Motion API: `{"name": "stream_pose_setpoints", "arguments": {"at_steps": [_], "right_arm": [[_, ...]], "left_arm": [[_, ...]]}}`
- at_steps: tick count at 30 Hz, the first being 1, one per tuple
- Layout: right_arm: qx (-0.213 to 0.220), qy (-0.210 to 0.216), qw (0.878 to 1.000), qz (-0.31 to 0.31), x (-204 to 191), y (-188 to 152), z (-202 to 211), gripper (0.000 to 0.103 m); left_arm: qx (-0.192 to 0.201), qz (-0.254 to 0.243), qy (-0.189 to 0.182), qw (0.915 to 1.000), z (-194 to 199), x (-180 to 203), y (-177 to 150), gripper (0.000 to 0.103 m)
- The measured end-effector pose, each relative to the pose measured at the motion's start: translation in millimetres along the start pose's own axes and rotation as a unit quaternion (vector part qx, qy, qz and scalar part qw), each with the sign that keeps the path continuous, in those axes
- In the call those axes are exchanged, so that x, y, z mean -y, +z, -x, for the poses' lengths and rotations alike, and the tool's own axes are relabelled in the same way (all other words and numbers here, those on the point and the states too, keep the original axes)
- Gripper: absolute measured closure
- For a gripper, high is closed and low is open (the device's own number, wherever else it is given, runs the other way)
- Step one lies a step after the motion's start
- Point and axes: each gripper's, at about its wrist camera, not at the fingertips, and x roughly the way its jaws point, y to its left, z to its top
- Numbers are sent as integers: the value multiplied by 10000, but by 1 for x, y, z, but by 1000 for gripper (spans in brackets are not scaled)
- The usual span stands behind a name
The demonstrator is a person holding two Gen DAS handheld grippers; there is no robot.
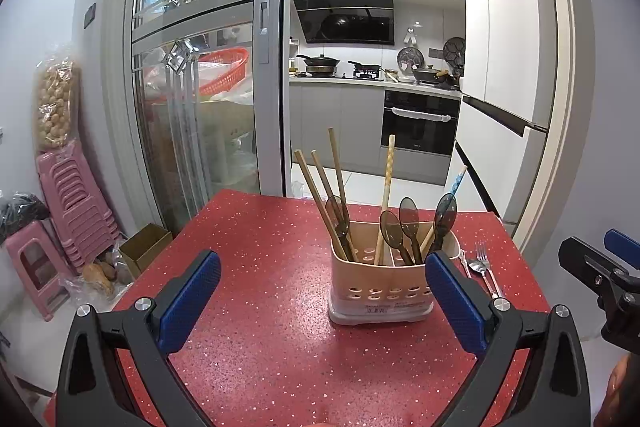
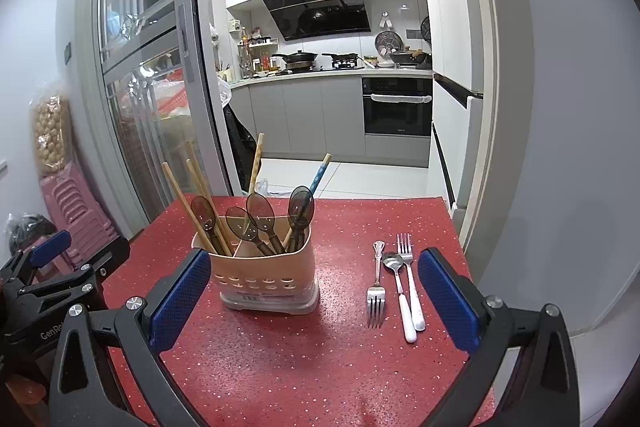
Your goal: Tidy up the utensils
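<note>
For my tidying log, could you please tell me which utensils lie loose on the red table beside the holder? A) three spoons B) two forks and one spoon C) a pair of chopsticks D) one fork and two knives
B: right of the holder, a reversed fork, a spoon and a second fork lie side by side on the table.

Utensil holder [image 2: 267, 279] on table [image 2: 280, 367], chopsticks [image 2: 192, 203] and spoons [image 2: 260, 215] inside, forks [image 2: 376, 291] lying right of it

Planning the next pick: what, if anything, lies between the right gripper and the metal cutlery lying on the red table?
Nothing visible does. The open right gripper faces three pieces on the red speckled table: an all-metal fork, a white-handled spoon and a white-handled fork. The beige utensil holder stands apart, leftward.
</note>
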Motion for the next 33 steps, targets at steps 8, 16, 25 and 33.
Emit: {"name": "stream_pose_setpoints", "arguments": {"at_steps": [8, 16, 25, 33], "right_arm": [[11, 19, 10000, -7, 1, 1, 1, 0], [13, 18, 10000, -8, 1, 1, 1, 0], [13, 16, 10000, -8, 0, 1, 2, 0], [2, 28, 10000, -13, 0, 2, 2, 0]], "left_arm": [[-9, -14, -9, 10000, 0, 1, 0, 0], [-11, -29, -24, 10000, 0, 1, -1, 0], [-14, -33, -34, 10000, -1, 1, -1, 0], [-22, -37, -32, 10000, -1, 1, -1, 0]]}}
